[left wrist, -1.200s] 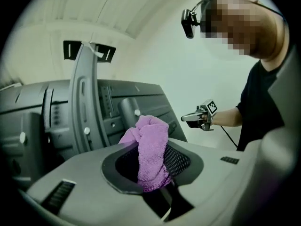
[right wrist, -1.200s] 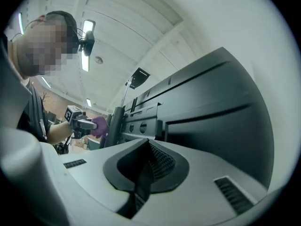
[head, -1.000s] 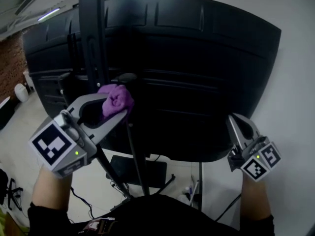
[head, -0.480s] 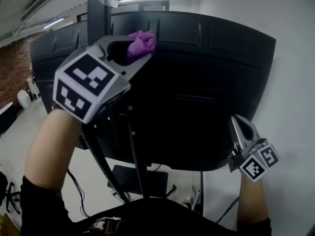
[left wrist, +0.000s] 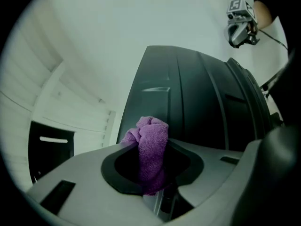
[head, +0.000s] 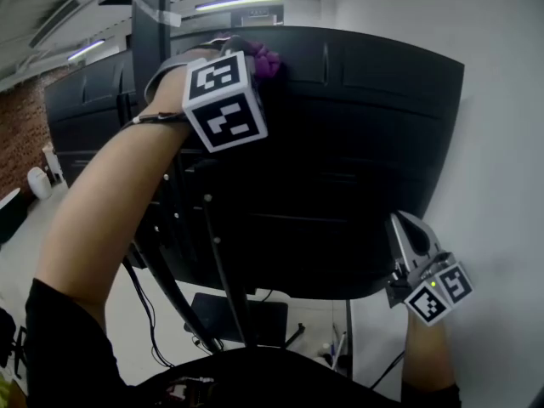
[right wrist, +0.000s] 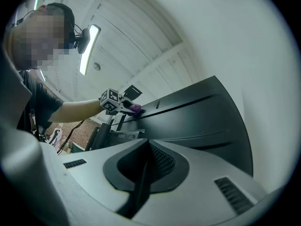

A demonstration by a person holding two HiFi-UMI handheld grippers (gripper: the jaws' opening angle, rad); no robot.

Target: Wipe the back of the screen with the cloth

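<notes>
Three views, one screen back
Head view looks from close behind at the screen (head: 357, 143); left gripper view sits at its top edge facing the wall (left wrist: 155, 18), the right hand-held gripper (left wrist: 241, 25) far off; right gripper view looks from the lower edge across the back to the left hand-held gripper (right wrist: 123, 105)

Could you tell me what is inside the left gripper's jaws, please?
A bunched purple cloth, pinched by the left gripper, top poking out by the screen. Its lower end is hidden between the jaws.
</notes>
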